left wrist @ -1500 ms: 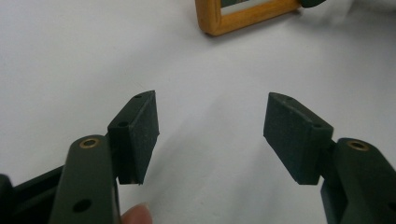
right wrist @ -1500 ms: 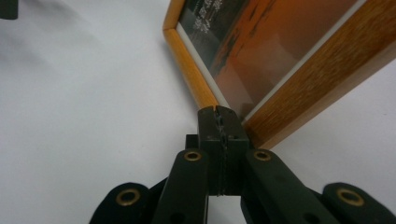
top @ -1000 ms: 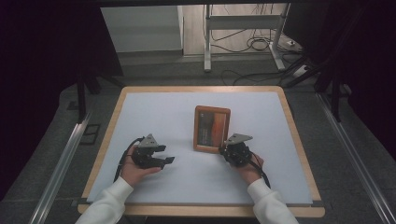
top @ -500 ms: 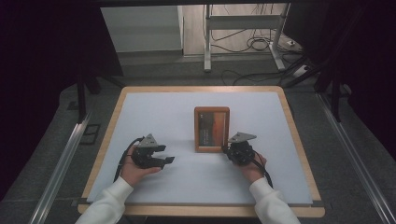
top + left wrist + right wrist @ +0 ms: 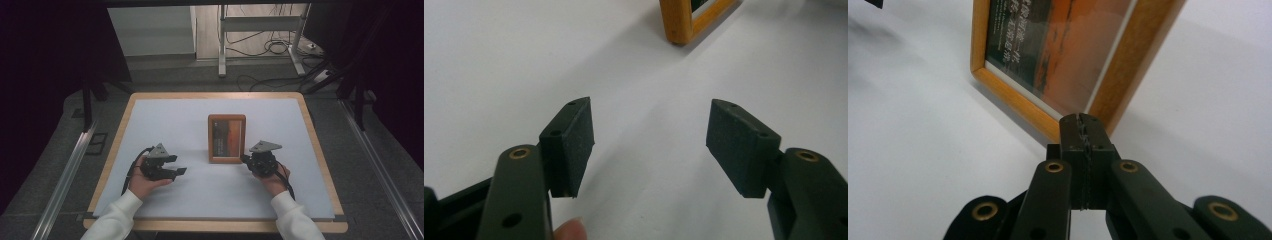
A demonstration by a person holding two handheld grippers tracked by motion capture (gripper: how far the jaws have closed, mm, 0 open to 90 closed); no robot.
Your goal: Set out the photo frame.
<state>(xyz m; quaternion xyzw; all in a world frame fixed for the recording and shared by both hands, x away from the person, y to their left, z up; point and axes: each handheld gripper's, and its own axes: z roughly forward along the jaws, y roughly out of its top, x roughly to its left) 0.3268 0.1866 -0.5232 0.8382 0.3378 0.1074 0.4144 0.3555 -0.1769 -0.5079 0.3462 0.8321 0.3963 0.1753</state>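
One wooden picture frame (image 5: 227, 138) lies flat near the middle of the table (image 5: 165, 115), whose white top has a light wood rim; two grippers sit on the near side, one in each hand. The left gripper (image 5: 176, 165), well to the frame's left, has its jaws spread wide, nothing between them. The right gripper (image 5: 247, 160) sits at the frame's lower right corner, jaws pressed together. The left gripper view shows the ribbed black pads (image 5: 572, 142) and one frame corner (image 5: 684, 20). The right gripper view shows the frame's dark-and-orange print with pale lettering (image 5: 1058, 45) and glossy glazing.
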